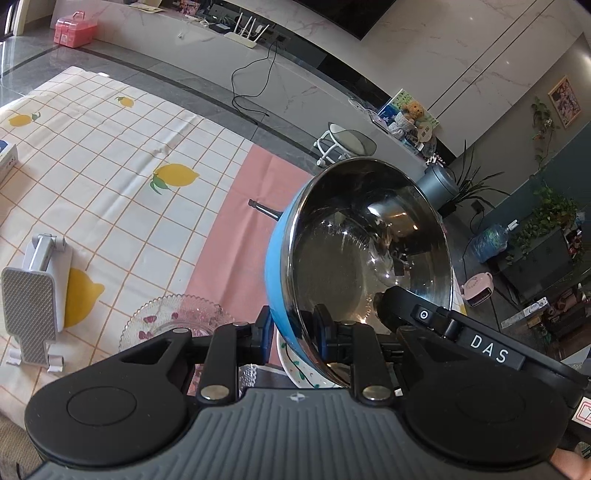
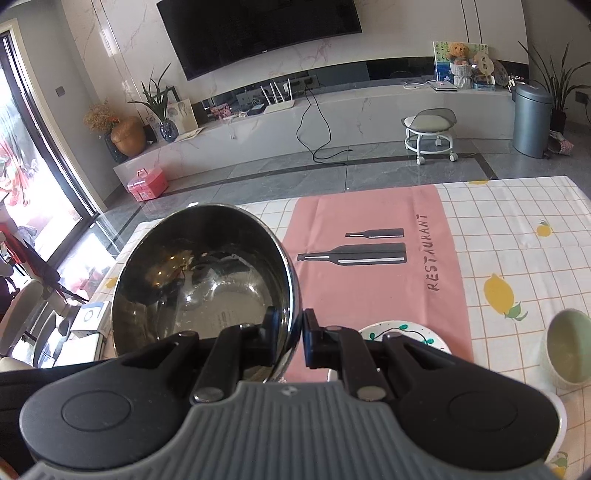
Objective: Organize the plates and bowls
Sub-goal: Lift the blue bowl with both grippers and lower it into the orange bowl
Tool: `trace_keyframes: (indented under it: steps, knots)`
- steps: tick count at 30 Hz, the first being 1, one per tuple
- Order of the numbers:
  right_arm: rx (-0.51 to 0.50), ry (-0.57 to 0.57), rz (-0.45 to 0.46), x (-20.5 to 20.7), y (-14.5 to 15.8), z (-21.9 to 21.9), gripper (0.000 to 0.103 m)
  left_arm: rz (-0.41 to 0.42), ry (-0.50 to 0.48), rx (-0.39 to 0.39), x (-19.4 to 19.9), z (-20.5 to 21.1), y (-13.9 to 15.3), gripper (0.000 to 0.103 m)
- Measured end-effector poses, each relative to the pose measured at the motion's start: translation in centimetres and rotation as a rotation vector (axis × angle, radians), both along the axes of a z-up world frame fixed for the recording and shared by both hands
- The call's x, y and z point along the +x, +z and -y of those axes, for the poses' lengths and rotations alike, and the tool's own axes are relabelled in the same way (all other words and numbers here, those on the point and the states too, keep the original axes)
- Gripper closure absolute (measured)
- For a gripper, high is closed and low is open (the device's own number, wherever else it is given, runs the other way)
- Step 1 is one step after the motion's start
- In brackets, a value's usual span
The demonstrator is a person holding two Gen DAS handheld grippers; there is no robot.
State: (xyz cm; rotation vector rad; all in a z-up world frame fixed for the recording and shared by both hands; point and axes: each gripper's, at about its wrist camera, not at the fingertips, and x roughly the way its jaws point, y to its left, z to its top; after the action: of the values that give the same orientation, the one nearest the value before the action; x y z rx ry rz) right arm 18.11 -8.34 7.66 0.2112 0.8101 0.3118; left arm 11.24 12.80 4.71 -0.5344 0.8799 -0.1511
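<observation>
While I hold it clear of the table, the steel bowl (image 1: 369, 258) with its blue outside is tilted, pinched at its rim by both tools: my left gripper (image 1: 291, 332) clamps the near edge, and my right gripper (image 2: 291, 332) clamps the rim from the opposite side. Below lies a tablecloth (image 1: 122, 155) printed with an orange grid and lemons, crossed by a pink runner (image 2: 369, 288) bearing bottle shapes and lettering. On the cloth rest a cut-glass plate (image 1: 162, 321), a white patterned plate (image 2: 406, 332), a pale green bowl (image 2: 569, 350) and a grey phone stand (image 1: 33, 306). Beyond the table edge I see grey floor tiles, a long marble ledge (image 2: 332, 107) under a wall-mounted television (image 2: 258, 33), a rolling stool (image 2: 430, 129), a grey bin (image 2: 532, 118) and a pink case (image 2: 146, 184).
</observation>
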Motion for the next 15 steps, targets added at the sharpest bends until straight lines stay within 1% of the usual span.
trace_keyframes:
  steps: [4,8,13,15]
  knots:
    - [0.014,0.005,0.022,-3.0,1.1,1.3,0.092,0.015,-0.006,0.032,-2.7,1.3,1.2,0.077]
    - [0.025,0.011,0.033,-5.6,1.9,2.6,0.092,-0.008,-0.029,0.031,-4.7,2.3,1.6,0.076]
    - [0.023,0.017,0.003,-7.9,1.4,4.0,0.092,-0.051,-0.048,0.063,-6.4,3.8,1.3,0.076]
    - [0.019,0.017,-0.01,-8.6,1.1,4.4,0.092,-0.069,-0.054,0.06,-6.9,4.2,1.0,0.076]
